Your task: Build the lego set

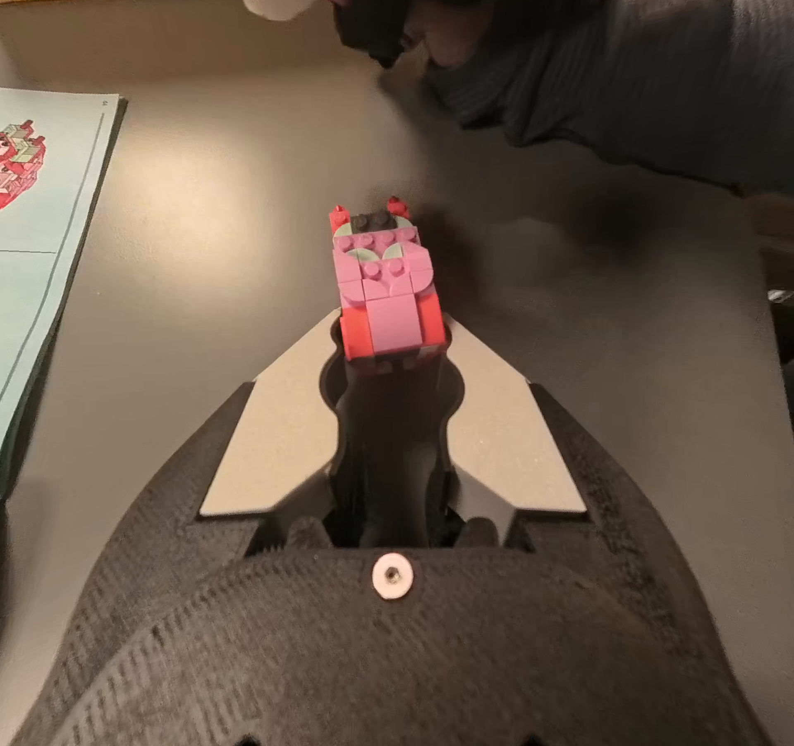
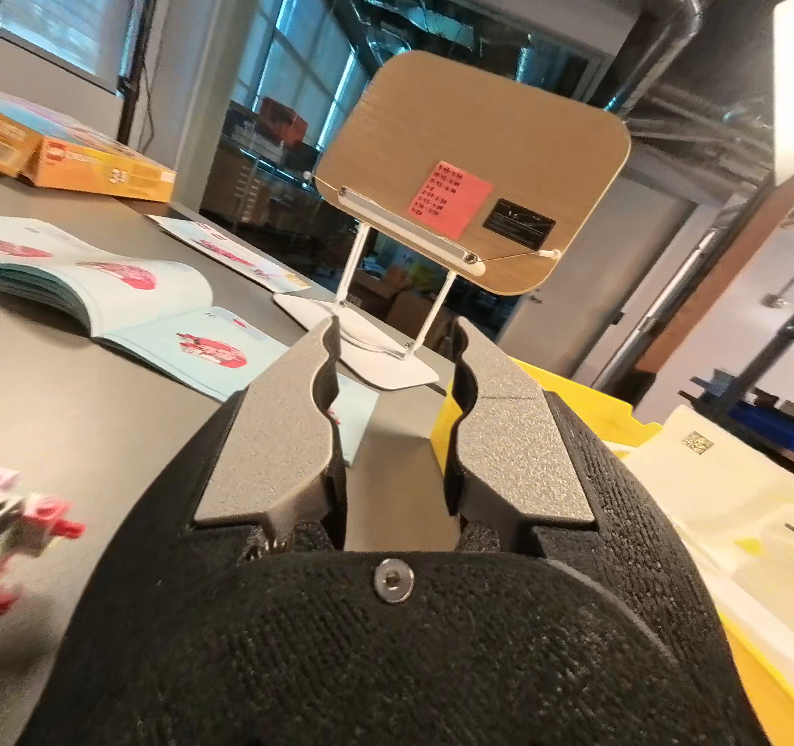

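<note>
Left tongs (image 1: 393, 330) are clenched on pink-and-red brick model (image 1: 382, 287), held over desk (image 1: 215, 167) mid-area. Right tongs (image 2: 393, 339) are spread, nothing gripped, aimed near stand (image 2: 468, 167). Risk: grip at model's rear only, so bricks could be popped off w/ squeeze.

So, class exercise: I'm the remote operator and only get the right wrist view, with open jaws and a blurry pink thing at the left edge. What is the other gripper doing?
Observer: The left gripper grips a pink and red brick model.
Operator: Lifted or resting?
Observer: Cannot tell; the grey table lies behind it.
Operator: Anything nearby?
Observer: A gloved hand hovers beyond the model.
</note>
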